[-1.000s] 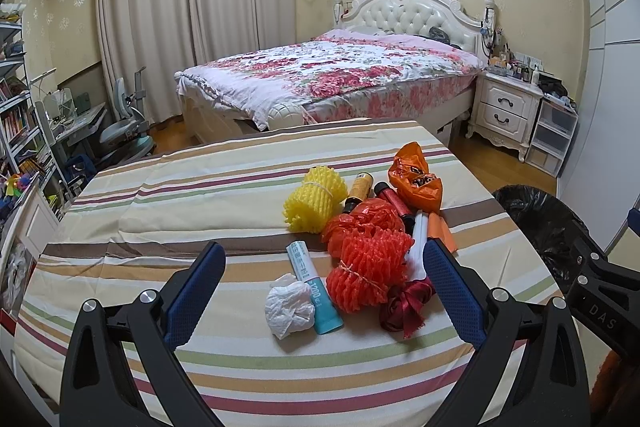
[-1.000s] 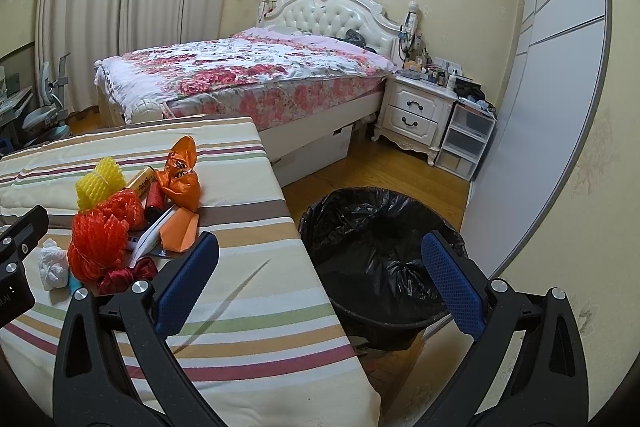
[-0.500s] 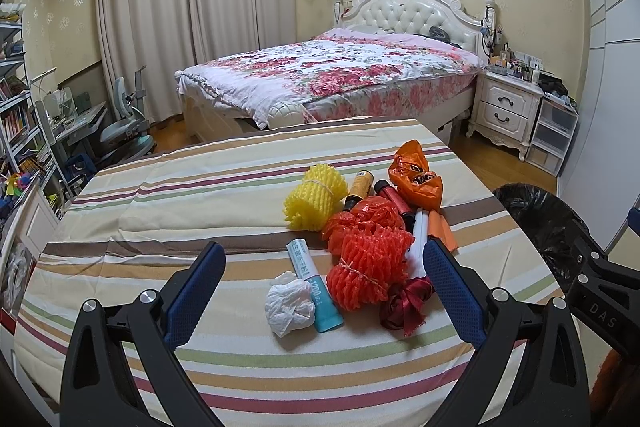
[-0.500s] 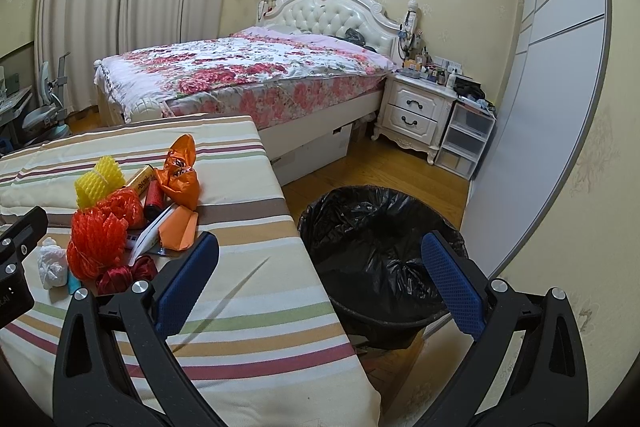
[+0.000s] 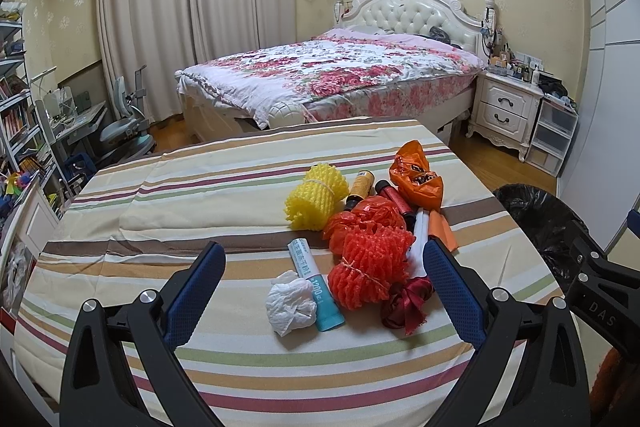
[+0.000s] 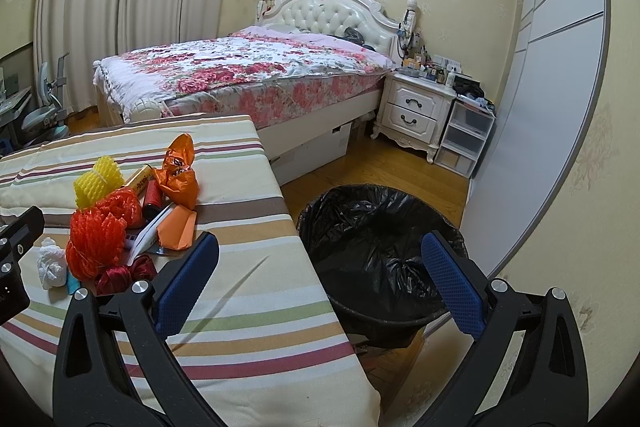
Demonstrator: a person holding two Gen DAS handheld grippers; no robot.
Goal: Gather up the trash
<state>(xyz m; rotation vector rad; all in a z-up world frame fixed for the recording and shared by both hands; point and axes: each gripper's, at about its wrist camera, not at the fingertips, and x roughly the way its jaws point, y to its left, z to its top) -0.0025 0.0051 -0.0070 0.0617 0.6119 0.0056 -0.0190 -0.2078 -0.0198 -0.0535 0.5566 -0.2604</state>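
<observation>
From the left wrist cam the left gripper (image 5: pixel 322 277) hung spread wide and empty over the striped tablecloth (image 5: pixel 200 195), crumpled tissue (image 5: pixel 290 301) and red foam net (image 5: pixel 370 267) lying between its fingers, while the right wrist cam had the right gripper (image 6: pixel 320 271) just as released, above the black-lined trash bin (image 6: pixel 380 247) beside the table.

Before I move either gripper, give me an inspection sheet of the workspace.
Surface: striped cloth, wrinkled.
Job's things: trash pile: white tissue, teal tube, red foam net, yellow foam net, orange bag, dark red ribbon. Black-lined bin on the floor beside the table.
Clutter: nothing seen.
Grippers: left gripper open, over the pile; right gripper open, empty.
Cables: nothing seen.
Surroundings: bed, nightstand.
</observation>
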